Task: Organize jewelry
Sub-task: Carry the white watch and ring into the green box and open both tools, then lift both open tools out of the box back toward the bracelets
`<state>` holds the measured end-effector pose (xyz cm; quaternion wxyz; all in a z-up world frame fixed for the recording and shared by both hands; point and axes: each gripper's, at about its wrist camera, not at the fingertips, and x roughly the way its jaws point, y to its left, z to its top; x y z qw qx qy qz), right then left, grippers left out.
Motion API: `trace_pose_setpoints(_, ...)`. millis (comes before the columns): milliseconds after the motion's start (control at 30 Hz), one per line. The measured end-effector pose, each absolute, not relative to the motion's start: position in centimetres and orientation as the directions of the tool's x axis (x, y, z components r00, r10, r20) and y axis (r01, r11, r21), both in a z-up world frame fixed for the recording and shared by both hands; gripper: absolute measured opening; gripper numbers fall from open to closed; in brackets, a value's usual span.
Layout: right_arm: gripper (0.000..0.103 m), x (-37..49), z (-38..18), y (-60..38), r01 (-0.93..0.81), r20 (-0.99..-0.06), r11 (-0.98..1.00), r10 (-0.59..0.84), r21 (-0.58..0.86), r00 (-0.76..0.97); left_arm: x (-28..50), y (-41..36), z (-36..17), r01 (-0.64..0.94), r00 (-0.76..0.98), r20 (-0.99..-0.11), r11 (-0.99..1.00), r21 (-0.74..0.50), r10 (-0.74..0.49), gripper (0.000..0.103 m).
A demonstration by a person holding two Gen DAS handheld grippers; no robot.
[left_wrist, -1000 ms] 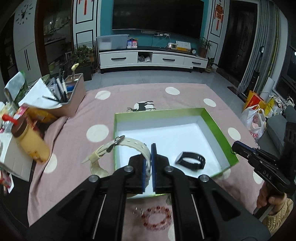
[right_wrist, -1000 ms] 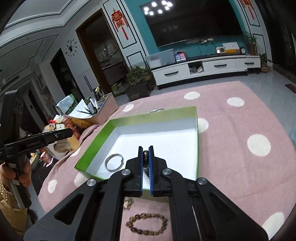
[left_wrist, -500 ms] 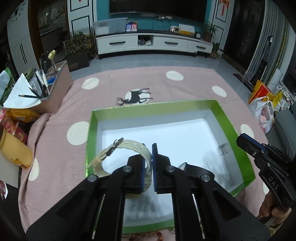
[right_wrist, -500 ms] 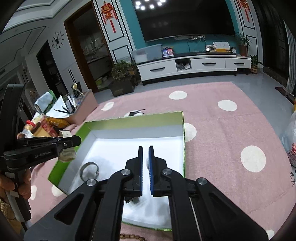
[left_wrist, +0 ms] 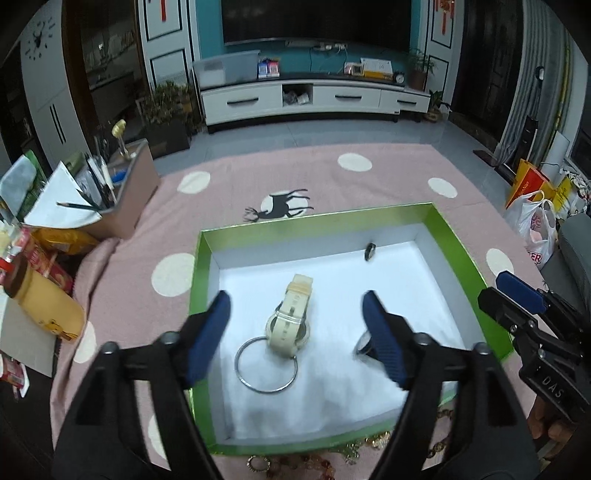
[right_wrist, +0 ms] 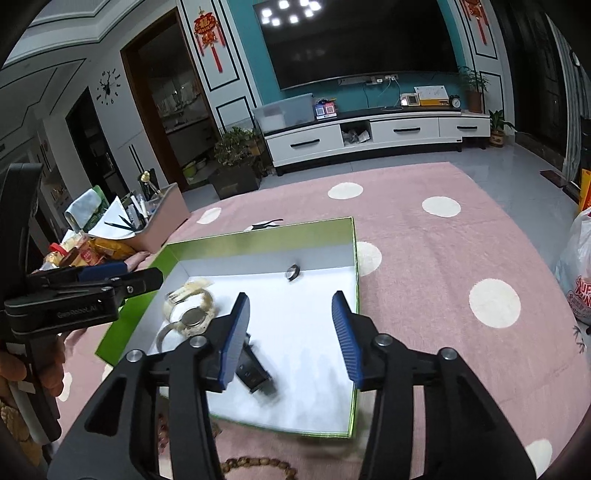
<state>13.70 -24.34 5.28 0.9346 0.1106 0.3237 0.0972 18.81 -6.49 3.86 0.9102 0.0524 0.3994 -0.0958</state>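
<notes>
Both hand-held grippers opening above green box (left_wrist: pixel 207 266), cream watch (left_wrist: pixel 291 317) inside

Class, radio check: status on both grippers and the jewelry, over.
Left gripper opening, cream watch lying free in green box. Right gripper opening, black band below it. Silver bangle touching the watch. Nothing blocking.

A living room under ceiling lights, seen mirrored in a big dark TV (right_wrist: pixel 360 44) on a teal wall (left_wrist: pixel 208 26). Below it runs a low white cabinet (left_wrist: pixel 314 98) with black handles — a clear bin (right_wrist: pixel 284 110) and a small clock (right_wrist: pixel 455 101) on top. Grey tile floor (left_wrist: pixel 332 134). Potted plants (right_wrist: pixel 234 147) stand by a dark doorway (right_wrist: pixel 170 96); red knot ornaments (right_wrist: pixel 208 35) hang on white panelled walls — a wall clock (right_wrist: pixel 108 88) at left. Striped curtains (left_wrist: pixel 532 92) at right. A pink dotted cloth (right_wrist: pixel 443 251) covers the foreground.
</notes>
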Motion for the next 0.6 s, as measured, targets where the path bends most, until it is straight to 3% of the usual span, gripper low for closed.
trace_pose_setpoints(200, 0.061, 10.7, 5.9, -24.4, -0.116, -0.568, 0.95, 0.268, 0.289, 0.778, 16.0, -5.2, 4.7, 0.204, 0.677, -0.725, 0.979, 0.019, -0.127, 0.092)
trace_pose_setpoints(267, 0.07, 9.6, 6.1, -24.4, -0.116, -0.564, 0.948, 0.272, 0.297, 0.78, 14.6, -4.2, 4.9, 0.197, 0.679, -0.722, 0.98, 0.002, -0.135, 0.092)
trace_pose_setpoints(600, 0.071, 5.3, 6.2, -24.0, -0.115, -0.568, 0.947, 0.275, 0.301, 0.775, 8.9, 0.3, 4.1, 0.144, 0.639, -0.749, 0.983, -0.111, -0.178, 0.099)
